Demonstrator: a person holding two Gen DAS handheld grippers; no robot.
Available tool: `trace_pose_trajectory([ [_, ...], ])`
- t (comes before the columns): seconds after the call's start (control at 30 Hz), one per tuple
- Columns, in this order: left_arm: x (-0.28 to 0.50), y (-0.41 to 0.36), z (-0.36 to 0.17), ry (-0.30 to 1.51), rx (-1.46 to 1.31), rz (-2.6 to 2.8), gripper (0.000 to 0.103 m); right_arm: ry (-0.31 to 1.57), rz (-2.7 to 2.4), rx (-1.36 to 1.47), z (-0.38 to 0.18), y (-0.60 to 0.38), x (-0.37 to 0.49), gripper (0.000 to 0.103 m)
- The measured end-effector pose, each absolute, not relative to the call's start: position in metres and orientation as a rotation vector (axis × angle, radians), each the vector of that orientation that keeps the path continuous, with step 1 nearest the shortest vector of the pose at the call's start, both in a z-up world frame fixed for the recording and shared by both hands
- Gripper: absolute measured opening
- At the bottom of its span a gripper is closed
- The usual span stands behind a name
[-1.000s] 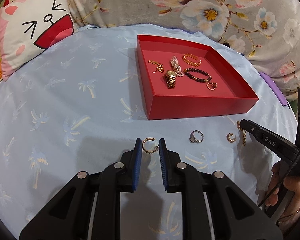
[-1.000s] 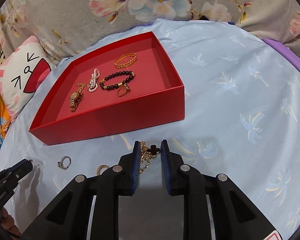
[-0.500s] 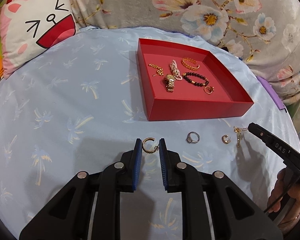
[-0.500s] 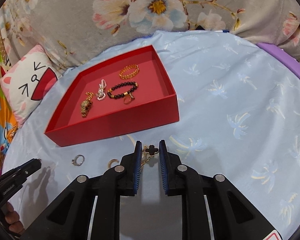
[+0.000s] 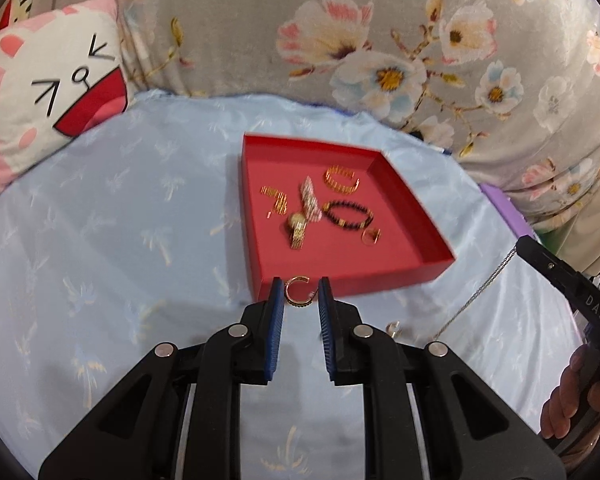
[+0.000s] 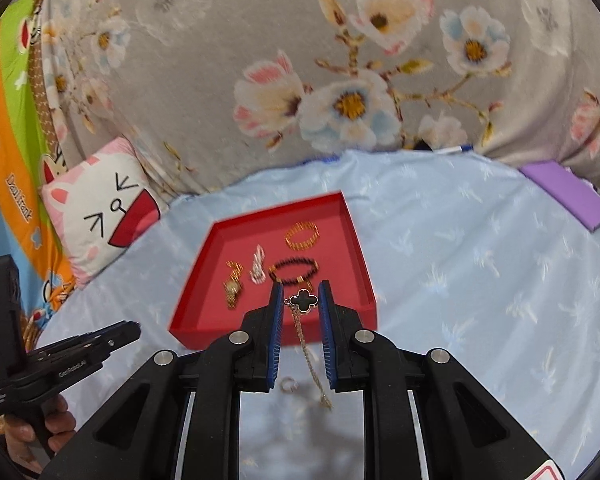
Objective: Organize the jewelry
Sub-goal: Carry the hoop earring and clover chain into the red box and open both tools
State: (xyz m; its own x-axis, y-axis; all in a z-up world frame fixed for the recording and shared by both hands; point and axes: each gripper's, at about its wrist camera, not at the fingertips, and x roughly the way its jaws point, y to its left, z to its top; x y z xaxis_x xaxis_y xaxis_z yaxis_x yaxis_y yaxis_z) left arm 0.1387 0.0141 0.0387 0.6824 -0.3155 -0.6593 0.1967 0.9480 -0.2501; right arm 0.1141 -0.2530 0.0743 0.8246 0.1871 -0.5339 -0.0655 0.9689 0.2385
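My left gripper (image 5: 300, 294) pinches a gold open-hoop earring (image 5: 297, 291) between its blue pads, lifted clear of the pale blue cloth (image 5: 120, 240), with the red tray's (image 5: 415, 220) front wall right behind it. My right gripper (image 6: 301, 299) clamps a black clover pendant (image 6: 303, 300), its gold chain (image 6: 309, 356) dangling down between the fingers. In the tray lie a gold watch (image 5: 296, 228), a dark beaded bracelet (image 5: 347, 216) and a gold bangle (image 5: 341, 178).

You have lifted both grippers off the cloth: the left gripper (image 5: 299, 294) carries the gold hoop (image 5: 297, 291), the right gripper (image 6: 300, 298) the clover chain (image 6: 304, 301), toward twelve o'clock.
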Motion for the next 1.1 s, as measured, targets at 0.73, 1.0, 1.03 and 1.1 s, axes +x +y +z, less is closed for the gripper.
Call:
trace_pose_trajectory([
  [0.73, 0.249, -0.049, 0.064, 0.769, -0.147, -0.378, 0.017, 0.587, 0.149, 0.204, 0.085, -0.248, 0.225, 0.016],
  [1.0, 0.271, -0.070, 0.013, 0.876, -0.116, -0.356, 0.017, 0.682, 0.115, 0.215, 0.037, -0.257, 0.249, 0.017],
  [1.03, 0.274, -0.071, 0.009, 0.881, -0.113, -0.350, 0.017, 0.688, 0.109, 0.214, 0.033, -0.258, 0.252, 0.017],
  [1.1, 0.278, -0.072, 0.004, 0.888, -0.113, -0.338, 0.017, 0.692, 0.102, 0.219, 0.027, -0.259, 0.256, 0.017],
])
